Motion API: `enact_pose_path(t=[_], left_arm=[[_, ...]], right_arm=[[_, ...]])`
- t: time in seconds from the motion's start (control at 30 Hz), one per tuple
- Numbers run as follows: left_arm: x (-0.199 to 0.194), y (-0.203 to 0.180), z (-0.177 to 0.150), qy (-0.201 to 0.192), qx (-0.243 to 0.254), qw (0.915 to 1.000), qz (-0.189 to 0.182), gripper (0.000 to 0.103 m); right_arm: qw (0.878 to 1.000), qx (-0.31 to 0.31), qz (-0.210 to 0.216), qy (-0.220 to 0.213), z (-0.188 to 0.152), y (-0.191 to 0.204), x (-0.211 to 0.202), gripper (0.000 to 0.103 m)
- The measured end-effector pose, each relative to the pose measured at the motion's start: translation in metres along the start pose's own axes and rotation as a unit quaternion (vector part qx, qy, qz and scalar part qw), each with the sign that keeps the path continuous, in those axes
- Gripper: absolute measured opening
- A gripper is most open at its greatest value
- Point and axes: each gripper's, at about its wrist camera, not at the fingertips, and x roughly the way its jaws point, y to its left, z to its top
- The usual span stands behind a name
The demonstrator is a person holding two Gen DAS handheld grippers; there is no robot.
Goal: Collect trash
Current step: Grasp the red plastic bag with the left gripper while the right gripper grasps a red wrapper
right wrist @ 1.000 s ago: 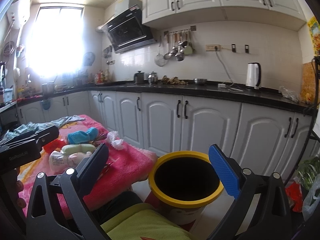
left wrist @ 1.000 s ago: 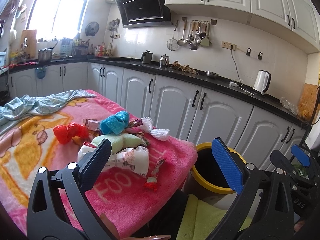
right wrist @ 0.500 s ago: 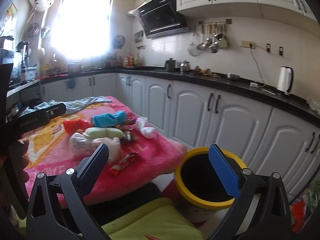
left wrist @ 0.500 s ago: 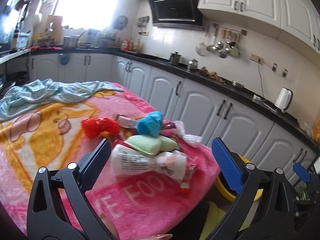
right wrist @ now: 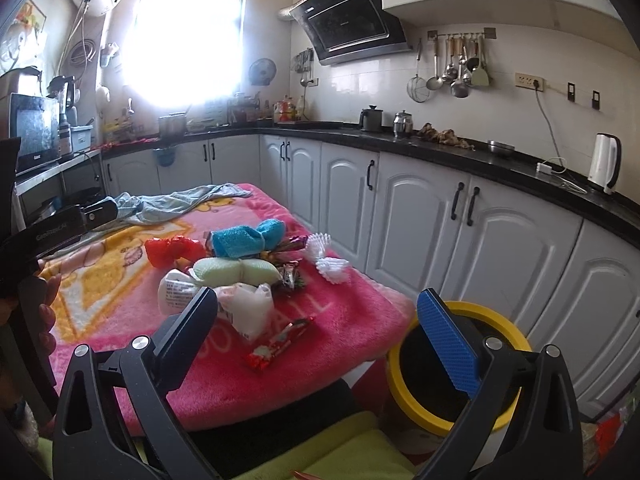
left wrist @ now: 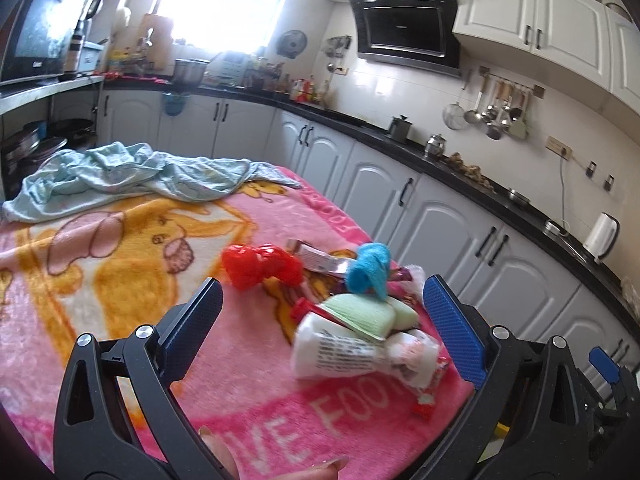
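A heap of trash lies on the pink blanket (left wrist: 120, 280): a red crumpled wrapper (left wrist: 260, 266), a blue foam net (left wrist: 370, 270), a pale green foam piece (left wrist: 360, 314), a white plastic bag (left wrist: 348, 354) and a small red candy wrapper (right wrist: 280, 346). My left gripper (left wrist: 322, 320) hovers open just short of the heap, nothing between its fingers. My right gripper (right wrist: 318, 338) is open too, held near the table's front edge, above and left of the yellow-rimmed bin (right wrist: 400, 388). In the right wrist view the white bag (right wrist: 248, 308) and white foam net (right wrist: 326, 258) show.
A light blue cloth (left wrist: 120, 176) lies crumpled at the table's far end. White cabinets (right wrist: 420, 216) under a black counter run along the right. A person's fingers (left wrist: 224, 460) show under the left gripper. A yellow-green cushion (right wrist: 340, 456) sits below the table edge.
Both grippers have swung left, away from the bin and toward the table. The trash heap now lies between the left gripper's fingers in view. Both stay open.
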Motion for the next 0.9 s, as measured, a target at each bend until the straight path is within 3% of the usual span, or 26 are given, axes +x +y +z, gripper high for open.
enact_pose_path(t=[0.13,0.53,0.73,0.9], left_arm=[[0.015,0.014,0.011,0.009,-0.009,0.9998,0.011,0.092],[0.085,0.056,0.037,0.059,-0.027,0.9964,0.055,0.092],[0.124,0.083,0.035,0.089,-0.058,0.9933,0.046,0.092],[0.151,0.101,0.030,0.109,-0.096,0.9888,0.033,0.092]], right_arm=[[1.000,0.008,0.000,0.017,0.006,-0.002,0.022,0.097],[0.990,0.019,0.004,0.138,-0.014,-0.006,0.114,0.096],[0.980,0.041,0.029,0.194,-0.027,-0.008,0.150,0.076],[0.971,0.065,0.047,0.226,-0.034,-0.010,0.171,0.069]])
